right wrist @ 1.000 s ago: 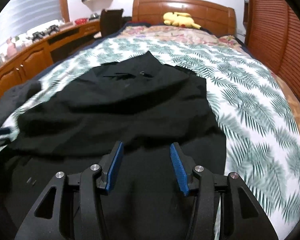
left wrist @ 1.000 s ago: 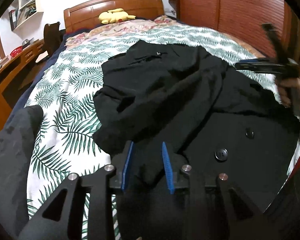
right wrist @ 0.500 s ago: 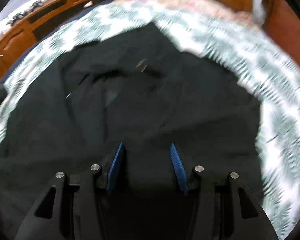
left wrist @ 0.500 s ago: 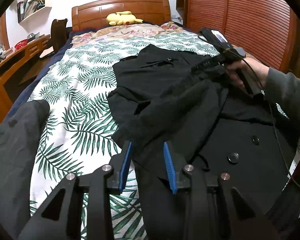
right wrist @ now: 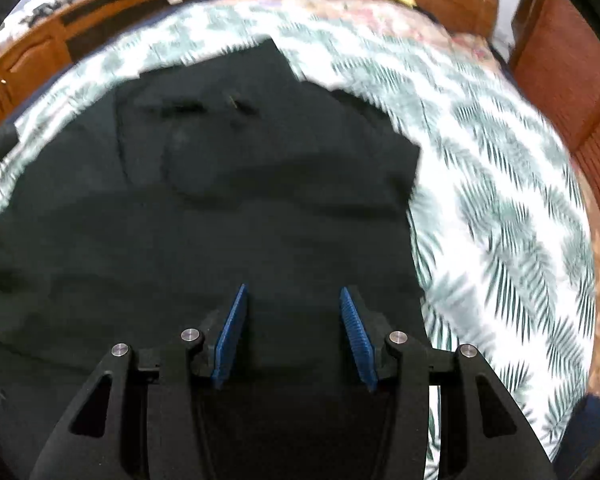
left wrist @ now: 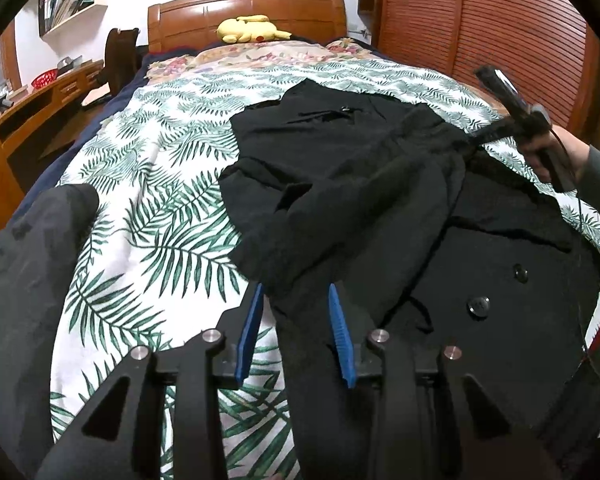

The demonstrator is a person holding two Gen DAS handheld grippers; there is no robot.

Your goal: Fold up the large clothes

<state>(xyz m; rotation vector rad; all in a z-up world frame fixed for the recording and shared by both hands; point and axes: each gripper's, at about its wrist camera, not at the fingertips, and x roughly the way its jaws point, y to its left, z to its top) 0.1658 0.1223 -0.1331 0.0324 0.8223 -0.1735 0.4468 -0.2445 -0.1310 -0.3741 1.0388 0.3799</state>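
Note:
A large black coat [left wrist: 380, 200] lies crumpled on the bed's palm-leaf sheet [left wrist: 160, 200], with two buttons showing at its near right. My left gripper [left wrist: 294, 292] is at the coat's near left edge, shut on a thick fold of it that trails back over the gripper body. In the right wrist view, my right gripper [right wrist: 292, 296] hangs open, tilted down over the coat [right wrist: 220, 200], with nothing pinched between its pads. From the left wrist view, a hand holds that right gripper [left wrist: 484, 136] at the coat's far right edge.
A dark grey garment [left wrist: 24, 280] lies at the near left of the bed. A yellow plush toy [left wrist: 248, 28] sits by the wooden headboard [left wrist: 244, 4]. A wooden desk [left wrist: 20, 112] runs along the left, and slatted wardrobe doors [left wrist: 480, 32] along the right.
The right gripper has tipped downward and come closer over the coat, so black cloth now fills its view. The left gripper has shifted slightly along the coat's edge, keeping its hold.

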